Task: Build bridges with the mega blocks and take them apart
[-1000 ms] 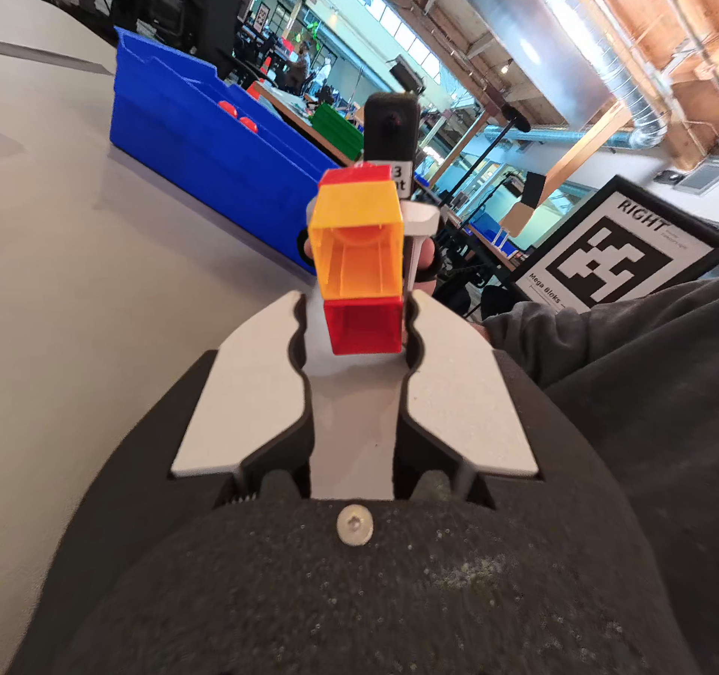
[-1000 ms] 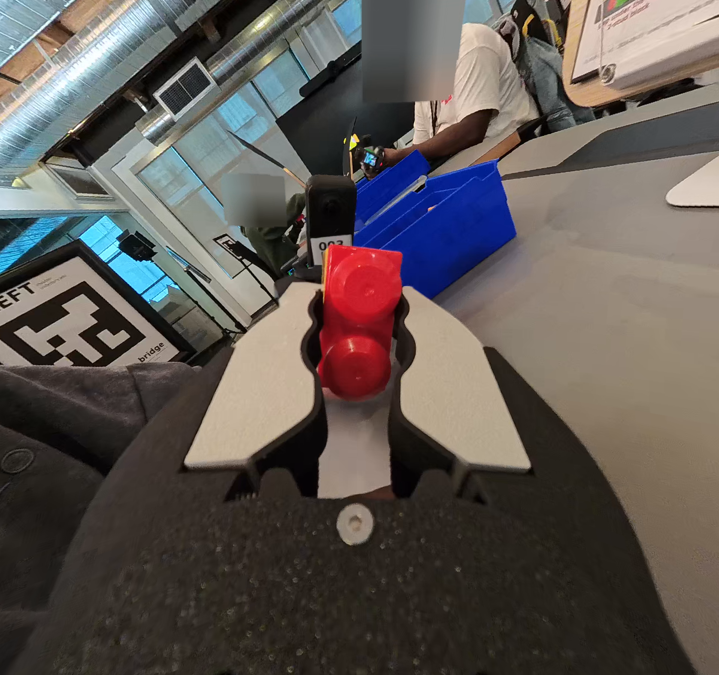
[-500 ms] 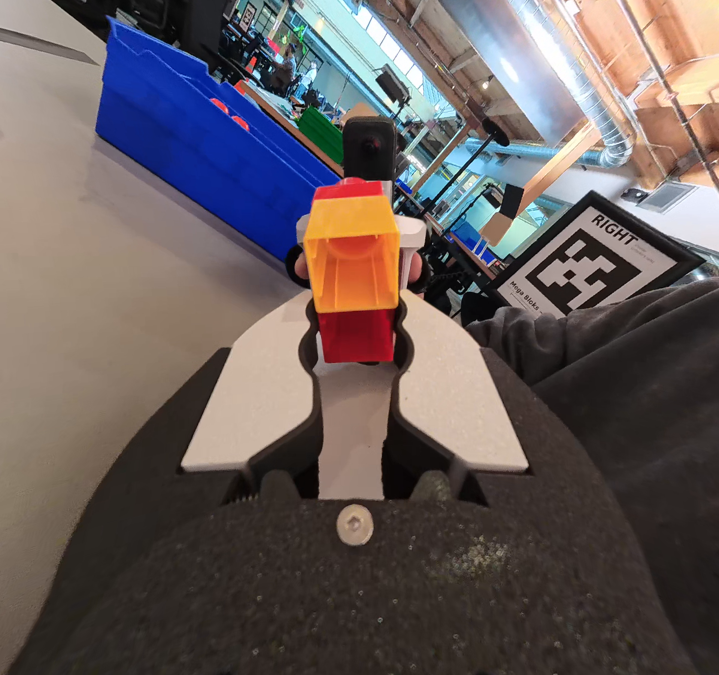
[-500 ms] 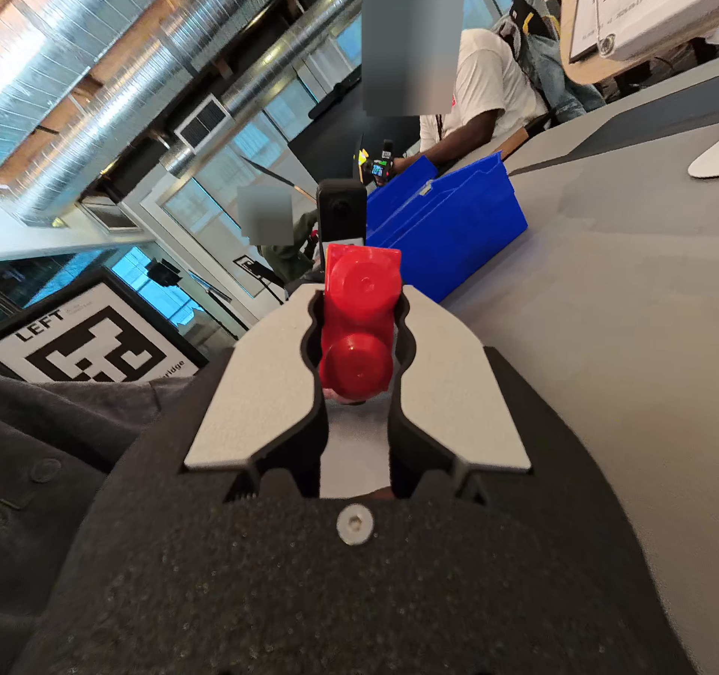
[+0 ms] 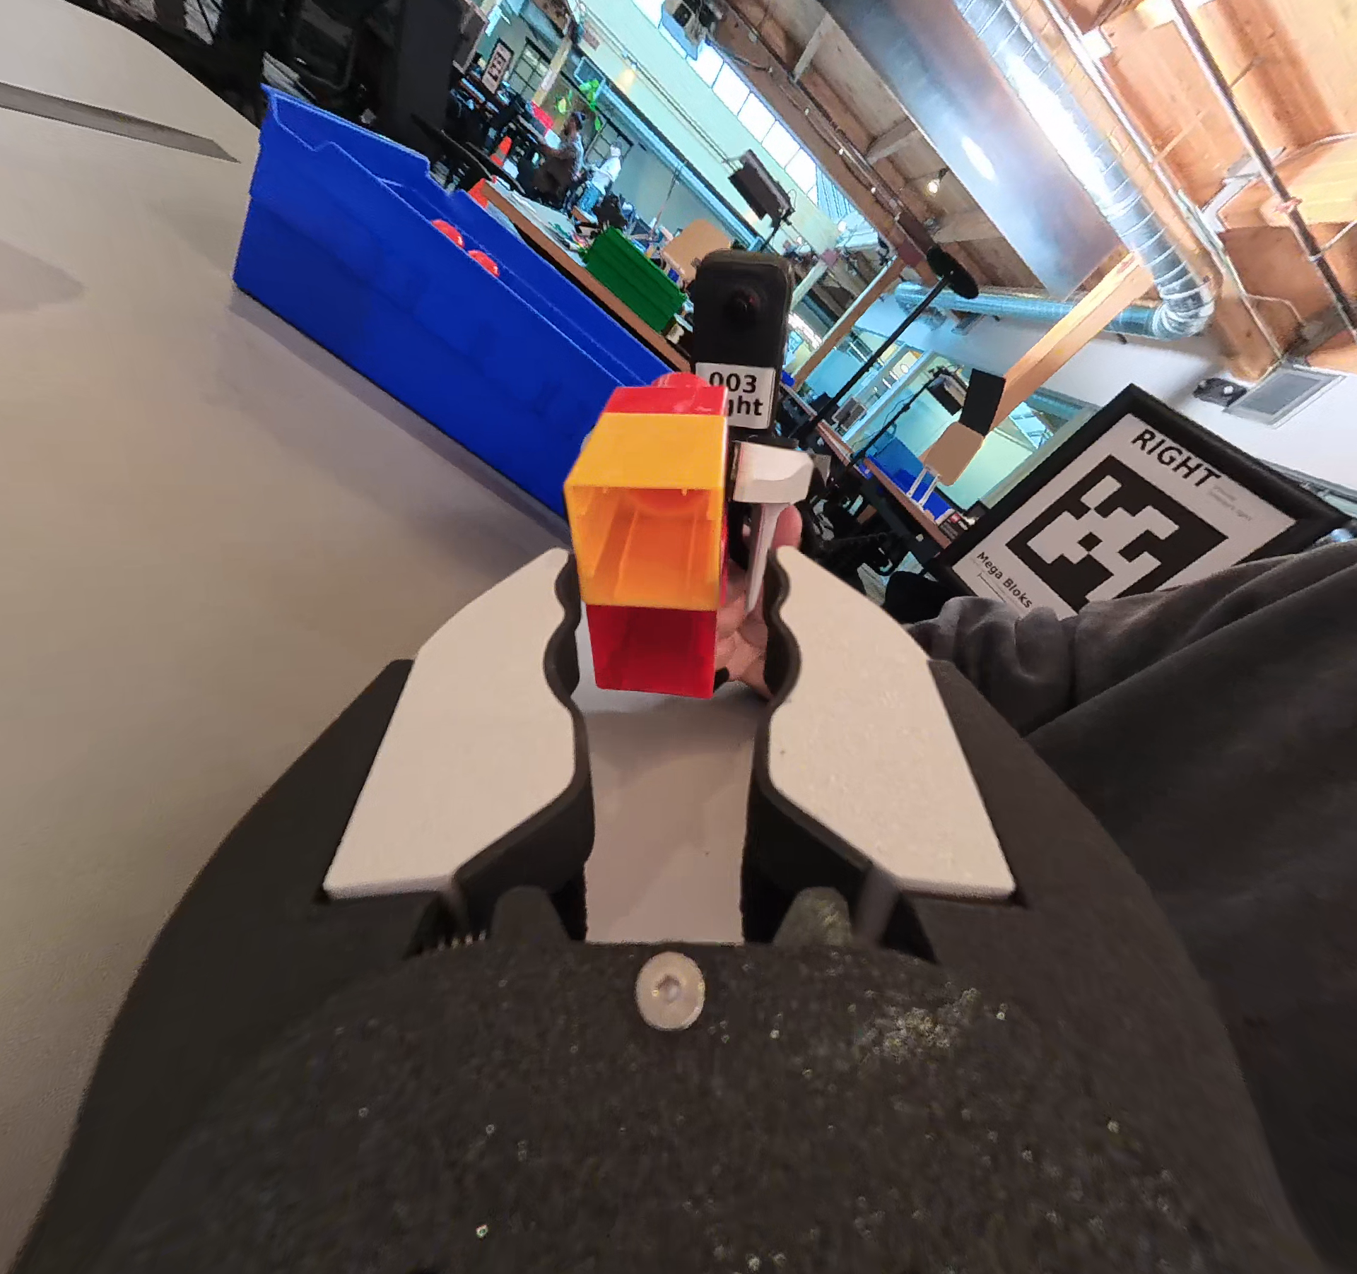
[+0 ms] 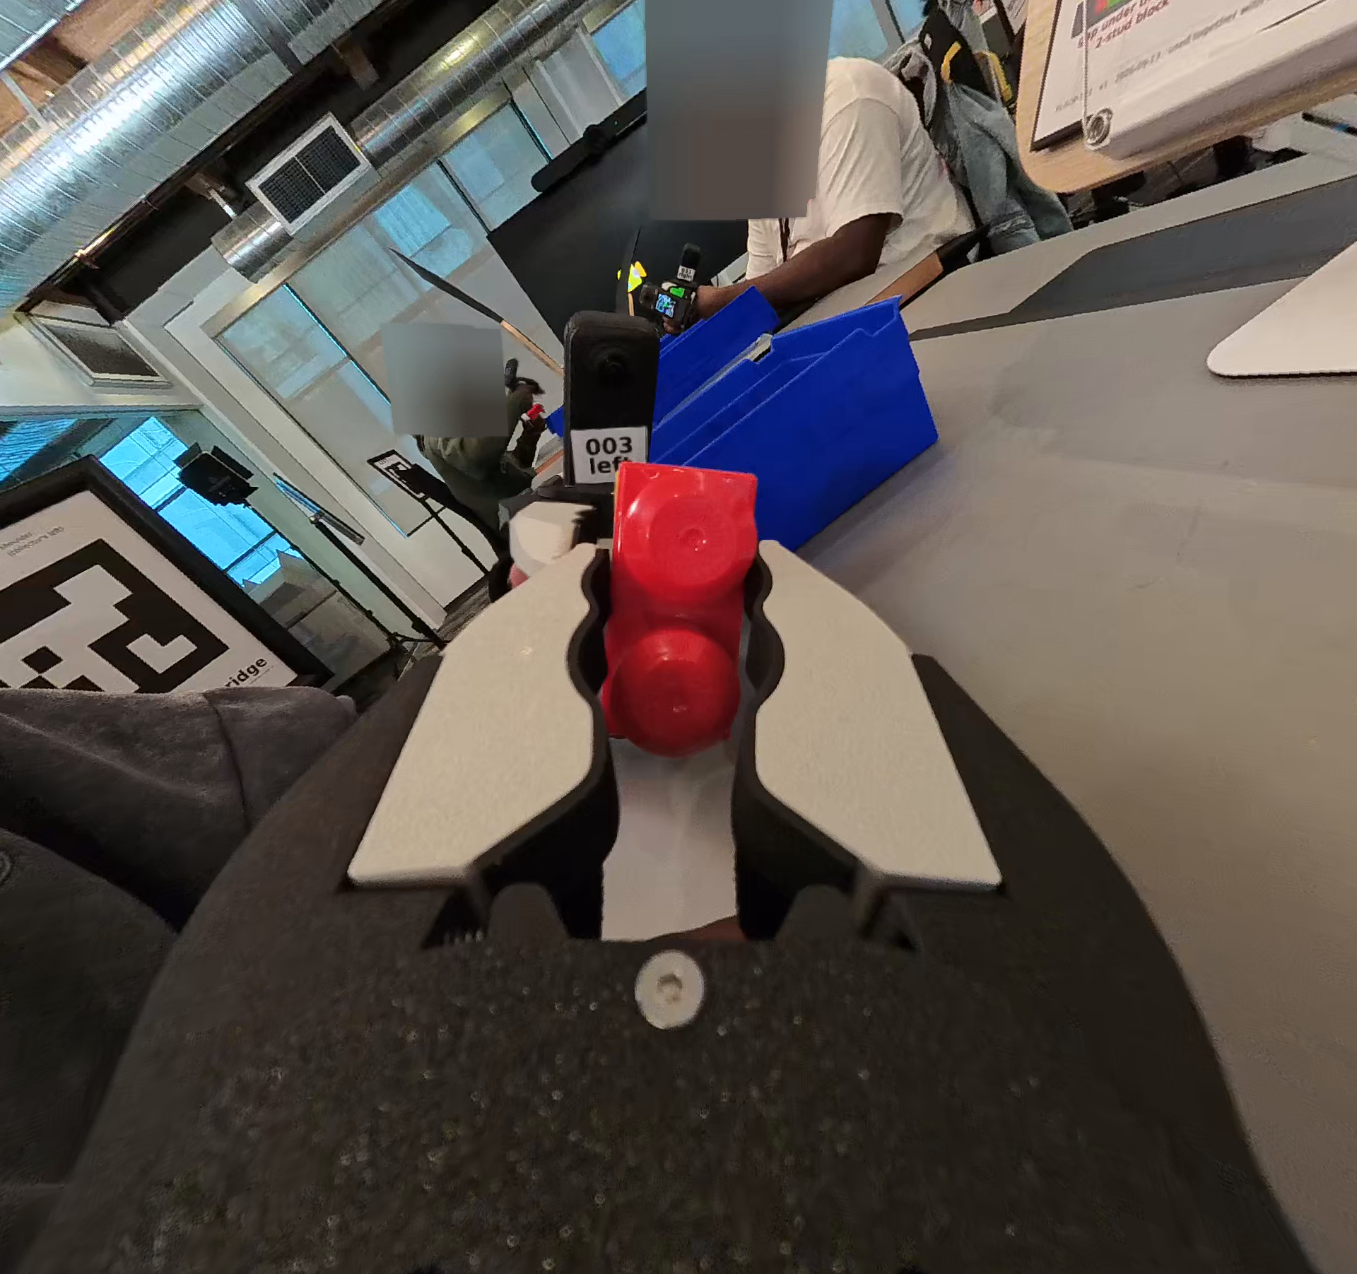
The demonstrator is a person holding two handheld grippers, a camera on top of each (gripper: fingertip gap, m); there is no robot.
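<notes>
Your right gripper (image 6: 672, 640) clamps 1 glossy red 2-stud block (image 6: 675, 615), its hollow underside and 1 yellow block (image 5: 646, 516) at 12 o'clock between your left gripper (image 5: 668, 633)'s parted fingers.

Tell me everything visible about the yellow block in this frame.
The yellow block is glossy hard plastic, square in section, its hollow underside turned toward the left wrist camera with a round socket visible inside. It is plugged onto the upper stud of the red block, covering its upper half, held in the air above the grey table. The left tool is open, its fingers clear of the yellow block. The right tool grips the red block.
</notes>
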